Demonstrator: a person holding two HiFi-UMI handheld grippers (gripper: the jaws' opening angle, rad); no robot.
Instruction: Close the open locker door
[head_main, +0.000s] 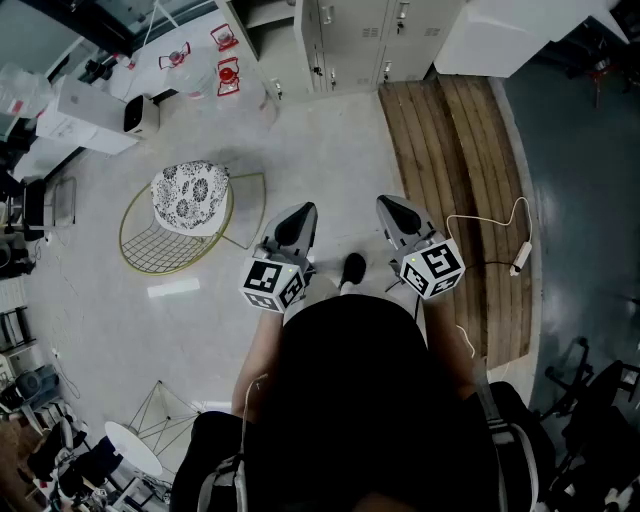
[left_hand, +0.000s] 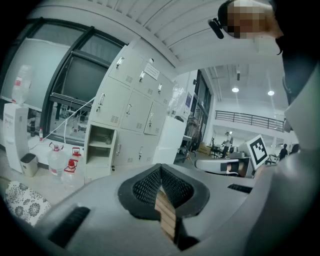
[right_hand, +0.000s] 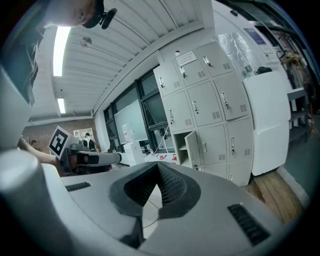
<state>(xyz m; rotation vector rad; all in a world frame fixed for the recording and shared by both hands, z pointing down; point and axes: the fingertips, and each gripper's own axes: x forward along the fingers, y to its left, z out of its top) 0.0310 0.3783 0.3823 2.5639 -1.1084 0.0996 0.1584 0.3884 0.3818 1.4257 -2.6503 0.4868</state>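
The person is standing well apart from the bank (right_hand: 210, 100), so the task is sitting at its approach step, with the door (right_hand: 196, 149) not yet touched. The left tool (left_hand: 160, 172) is pointing toward the bank, jaws together at the tips with nothing between them. The right tool (right_hand: 158, 167) is doing likewise, jaws together and empty. The door is hanging ajar low in the bank's left column. The next move is probably calling for a walk forward, then a tool pressing flat on the door's outer face to push it home. Two red-capped jugs (left_hand: 56, 161) are standing on the floor, fill unclear. Right of them, the locker (left_hand: 100, 150) is showing a shelf; whether anything is lying on it cannot be told.
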